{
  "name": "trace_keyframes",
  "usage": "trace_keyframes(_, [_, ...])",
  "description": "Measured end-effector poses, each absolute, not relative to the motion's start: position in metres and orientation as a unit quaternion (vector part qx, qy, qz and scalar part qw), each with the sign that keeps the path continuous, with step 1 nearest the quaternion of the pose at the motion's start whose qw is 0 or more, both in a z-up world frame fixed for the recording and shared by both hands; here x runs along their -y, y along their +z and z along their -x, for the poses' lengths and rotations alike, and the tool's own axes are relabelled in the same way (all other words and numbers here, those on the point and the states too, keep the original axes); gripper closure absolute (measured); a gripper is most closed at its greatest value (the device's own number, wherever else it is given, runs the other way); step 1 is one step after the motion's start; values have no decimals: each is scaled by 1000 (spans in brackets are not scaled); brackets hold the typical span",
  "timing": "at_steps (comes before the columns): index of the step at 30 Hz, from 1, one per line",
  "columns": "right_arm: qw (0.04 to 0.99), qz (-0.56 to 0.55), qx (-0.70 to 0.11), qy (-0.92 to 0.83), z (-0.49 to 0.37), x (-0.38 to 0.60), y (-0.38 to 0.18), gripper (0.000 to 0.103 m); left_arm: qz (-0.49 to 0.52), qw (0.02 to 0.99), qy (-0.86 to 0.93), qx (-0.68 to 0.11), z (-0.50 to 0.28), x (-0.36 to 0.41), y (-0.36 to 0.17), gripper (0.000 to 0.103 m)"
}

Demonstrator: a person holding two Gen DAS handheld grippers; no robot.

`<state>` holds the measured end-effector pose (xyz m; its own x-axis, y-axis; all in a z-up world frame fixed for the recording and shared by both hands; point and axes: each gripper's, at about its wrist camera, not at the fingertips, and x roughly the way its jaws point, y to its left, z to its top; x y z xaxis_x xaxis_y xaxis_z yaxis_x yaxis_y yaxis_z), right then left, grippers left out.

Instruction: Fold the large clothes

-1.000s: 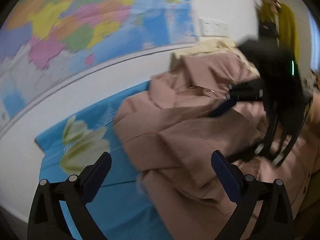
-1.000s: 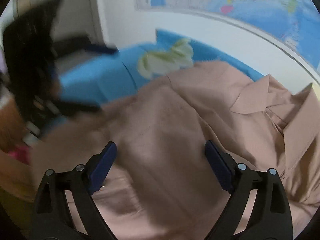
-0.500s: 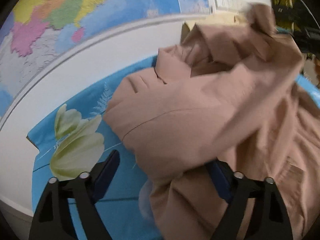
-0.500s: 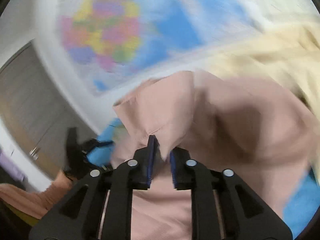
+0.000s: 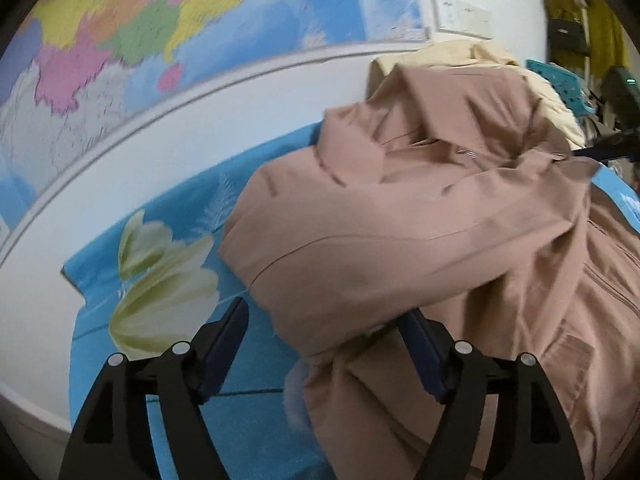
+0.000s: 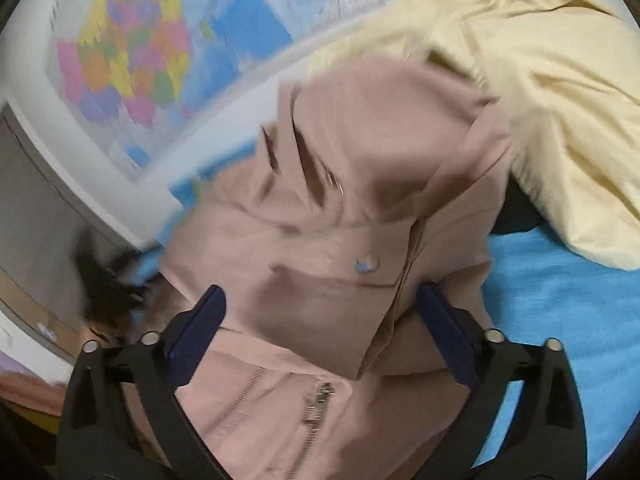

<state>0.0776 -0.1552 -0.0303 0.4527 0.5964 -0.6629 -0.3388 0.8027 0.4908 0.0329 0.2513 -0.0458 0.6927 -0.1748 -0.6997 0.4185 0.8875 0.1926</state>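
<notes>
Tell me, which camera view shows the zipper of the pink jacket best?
The right wrist view: the pink jacket lies below the open right tool, and its zipper shows teeth and metal pull. In the left wrist view, behind the open left tool, only a faint zipper line appears.

Jacket [image 5: 420, 232] lies on sheet [image 5: 248, 412], below map [image 5: 160, 40].

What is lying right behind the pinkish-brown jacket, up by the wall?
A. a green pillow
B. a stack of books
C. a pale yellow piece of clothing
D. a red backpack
C: a pale yellow garment lies bunched on the blue sheet just past the pinkish-brown jacket, below the map on the wall; the left view shows it too.
</notes>
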Motion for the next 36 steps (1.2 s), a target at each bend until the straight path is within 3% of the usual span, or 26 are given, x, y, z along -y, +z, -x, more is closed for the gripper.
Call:
trace_keyframes(1, [839,-127,-458,266,-81,150,-37,43,-175,902,-169,-357,-33,-247,-47,30])
trace_keyframes(2, [835,-114,-471,262,-84,144,-43,55,-178,900,-171,-359,-34,-243,-48,30])
trace_keyframes(3, [836,-95,-478,251,-87,140,-46,80,-182,898,-172,-362,-36,-238,-51,30])
trace_keyframes(4, [842,-81,-476,242,-88,138,-47,97,-186,894,-176,-368,-37,-233,-55,30])
trace_keyframes(9, [899,-22,-381,214,-76,142,-7,98,-199,882,-172,-390,-41,-225,-71,35])
trace_keyframes(11, [901,-2,-383,205,-81,137,-10,94,-201,880,-164,-399,-43,-227,-75,34])
trace_keyframes(13, [883,16,-430,189,-91,137,-31,78,-197,880,-159,-402,-43,-231,-73,34])
trace_keyframes(17, [884,11,-433,175,-85,146,-33,60,-160,893,-169,-386,-33,-249,-54,33])
trace_keyframes(23, [909,-31,-358,212,-49,162,11,57,-130,899,-217,-358,-6,-256,-28,30])
trace_keyframes(30, [876,80,-399,260,-55,94,-18,60,-193,861,-284,-375,28,-223,-44,30])
trace_keyframes(31, [873,91,-403,260,-56,90,-24,60,-200,854,-286,-385,29,-219,-50,39])
trace_keyframes(32, [871,101,-404,260,-55,87,-27,60,-203,849,-286,-396,28,-216,-56,65])
trace_keyframes(33, [870,112,-404,259,-55,85,-31,60,-204,840,-284,-415,24,-214,-64,76])
trace_keyframes(35, [869,114,-404,260,-55,85,-35,65,-209,842,-275,-414,18,-211,-70,81])
trace_keyframes(36, [870,112,-404,259,-56,87,-35,80,-218,848,-264,-405,14,-209,-70,84])
